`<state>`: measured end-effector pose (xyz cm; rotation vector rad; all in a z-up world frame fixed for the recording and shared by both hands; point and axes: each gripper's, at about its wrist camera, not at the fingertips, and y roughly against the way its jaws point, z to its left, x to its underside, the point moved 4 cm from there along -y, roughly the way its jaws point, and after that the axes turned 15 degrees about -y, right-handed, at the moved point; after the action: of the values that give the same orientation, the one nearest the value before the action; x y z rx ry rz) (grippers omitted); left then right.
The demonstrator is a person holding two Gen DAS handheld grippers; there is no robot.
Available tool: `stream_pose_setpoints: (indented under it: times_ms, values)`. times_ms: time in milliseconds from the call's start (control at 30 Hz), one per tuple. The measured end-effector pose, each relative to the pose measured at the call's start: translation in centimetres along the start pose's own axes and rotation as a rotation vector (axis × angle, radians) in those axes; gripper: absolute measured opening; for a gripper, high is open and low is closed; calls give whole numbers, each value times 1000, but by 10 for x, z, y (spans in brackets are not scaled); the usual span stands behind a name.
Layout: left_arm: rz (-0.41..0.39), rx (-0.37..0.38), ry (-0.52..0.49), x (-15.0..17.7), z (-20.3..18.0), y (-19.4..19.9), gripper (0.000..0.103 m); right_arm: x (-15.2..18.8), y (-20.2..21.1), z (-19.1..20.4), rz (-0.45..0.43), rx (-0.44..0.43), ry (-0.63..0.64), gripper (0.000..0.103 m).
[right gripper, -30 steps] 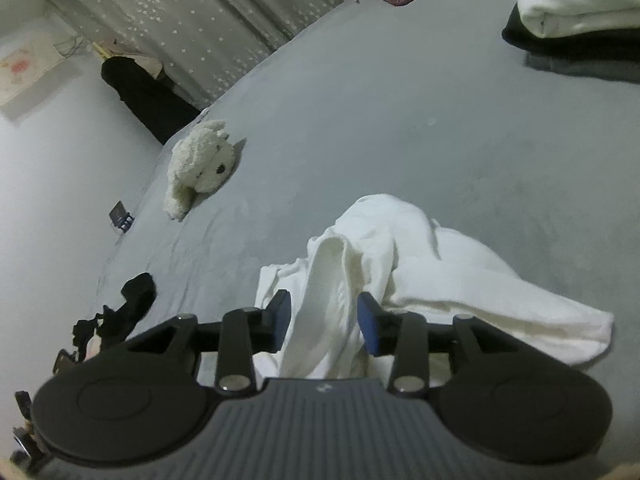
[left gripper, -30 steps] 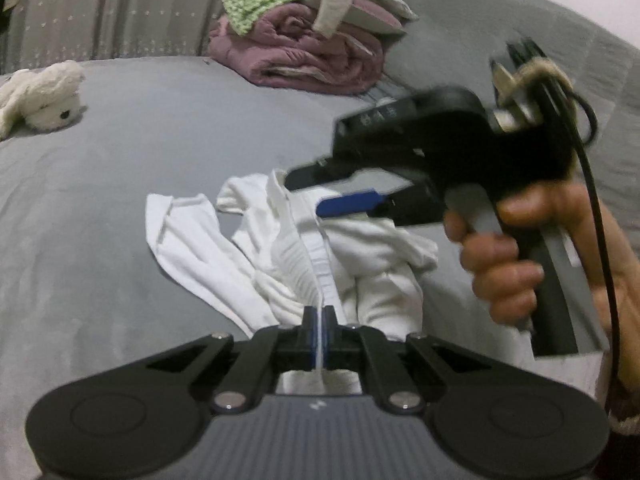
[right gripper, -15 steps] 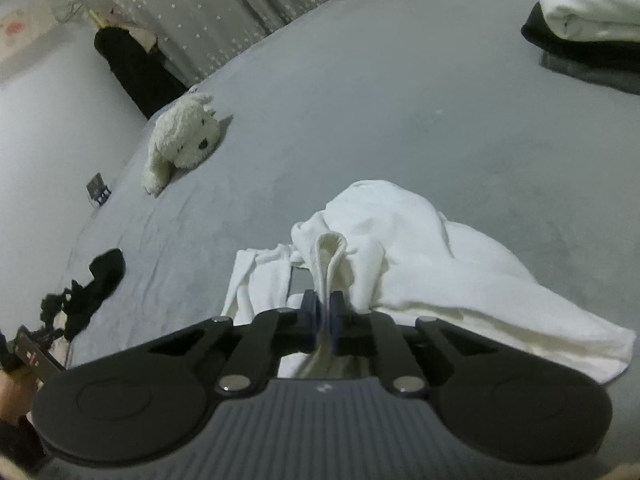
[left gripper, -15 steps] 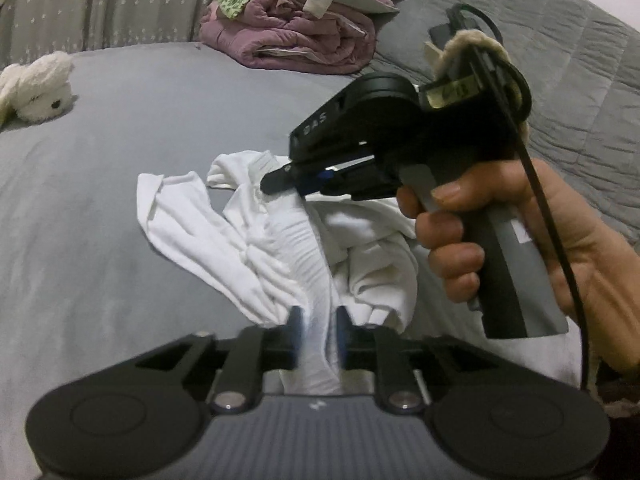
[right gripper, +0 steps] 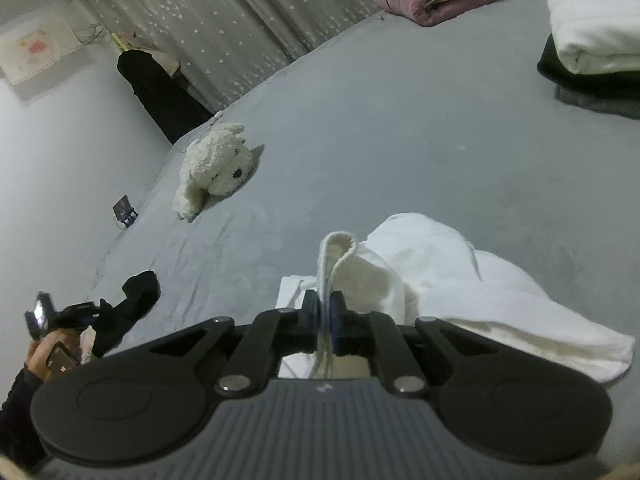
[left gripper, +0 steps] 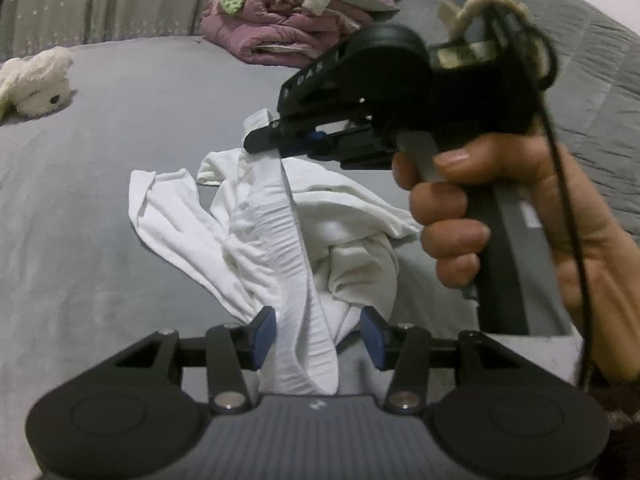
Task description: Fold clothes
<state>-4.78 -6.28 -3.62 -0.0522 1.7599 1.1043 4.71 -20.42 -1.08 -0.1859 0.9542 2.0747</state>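
White garment (left gripper: 288,216) is looking light and floppy; right hand-held gripper (right gripper: 325,312) is pinching its ribbed hem, left hand-held gripper (left gripper: 316,336) is opening around the loose band between its pads, so I'd be grabbing hems.

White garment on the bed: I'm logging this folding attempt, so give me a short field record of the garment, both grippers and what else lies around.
garment: white garment, crumpled on grey bed
right gripper: shut on the garment's ribbed band, lifting it
left gripper: jaws opening, cloth between them, pads clear of it
nearby: plush dog; folded white stack; purple quilt pile
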Motion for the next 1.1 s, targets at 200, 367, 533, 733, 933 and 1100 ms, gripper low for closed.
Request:
stream_pose_setpoints:
  times_ms: [200, 367, 533, 733, 933, 1100]
  values:
    - [34, -58, 130, -1, 11, -16, 30, 0, 1, 4, -13, -4, -20, 8]
    - [43, -69, 203, 2, 18, -16, 24, -1, 8, 7, -52, -2, -17, 8]
    - [-2, -66, 245, -1, 25, -2, 5, -3, 20, 16, -103, -33, 0, 8]
    - [-60, -65, 284, -6, 37, 19, 4, 4, 23, 46, -180, -34, 84, 8]
    - [-108, -115, 352, -2, 68, 42, 4, 10, -4, 85, -186, -38, 138, 8]
    - [-107, -170, 414, 10, 103, 54, 4, 20, -36, 106, -158, -31, 159, 8]
